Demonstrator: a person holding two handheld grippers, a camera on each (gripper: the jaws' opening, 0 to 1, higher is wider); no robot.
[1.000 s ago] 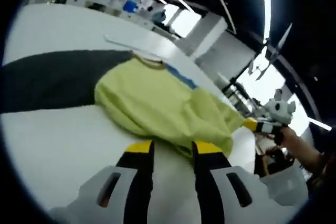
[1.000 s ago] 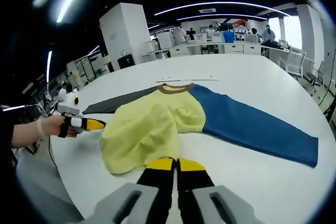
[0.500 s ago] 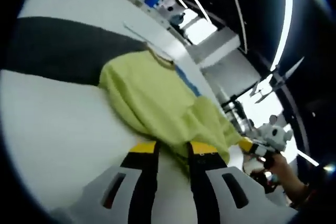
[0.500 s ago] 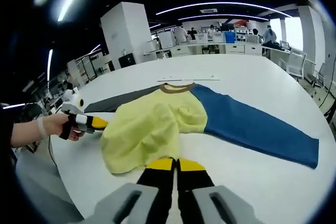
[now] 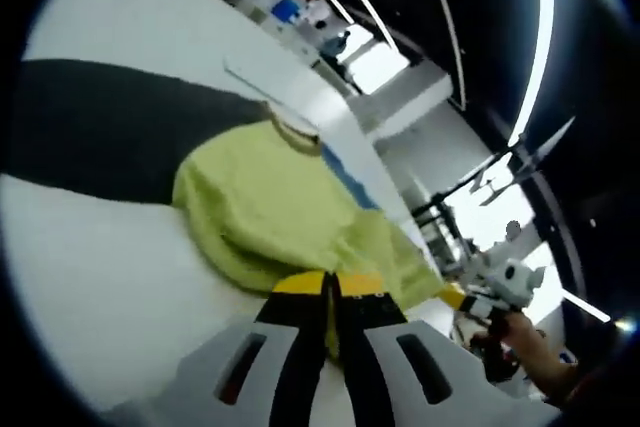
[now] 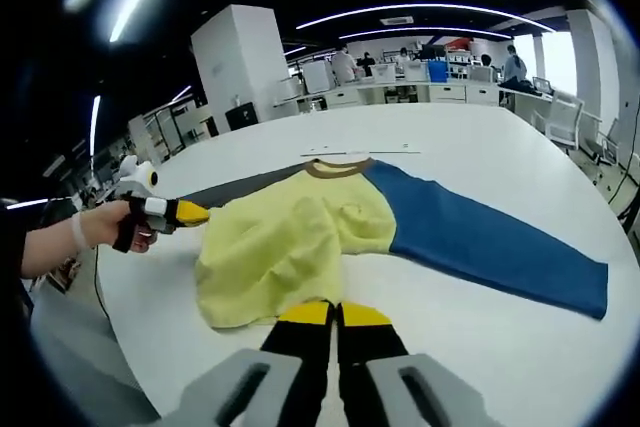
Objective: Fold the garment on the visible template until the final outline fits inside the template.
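The soft yellow shirt with one blue and one dark grey sleeve lies bunched on the round white table, and both the left gripper and the right gripper are pinched shut on its near edge, probably to fold it.

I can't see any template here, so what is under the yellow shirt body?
Under the yellow shirt body, the white table shows all round it; a dark grey sleeve and a blue sleeve stick out sideways. What lies beneath the yellow cloth itself is covered.
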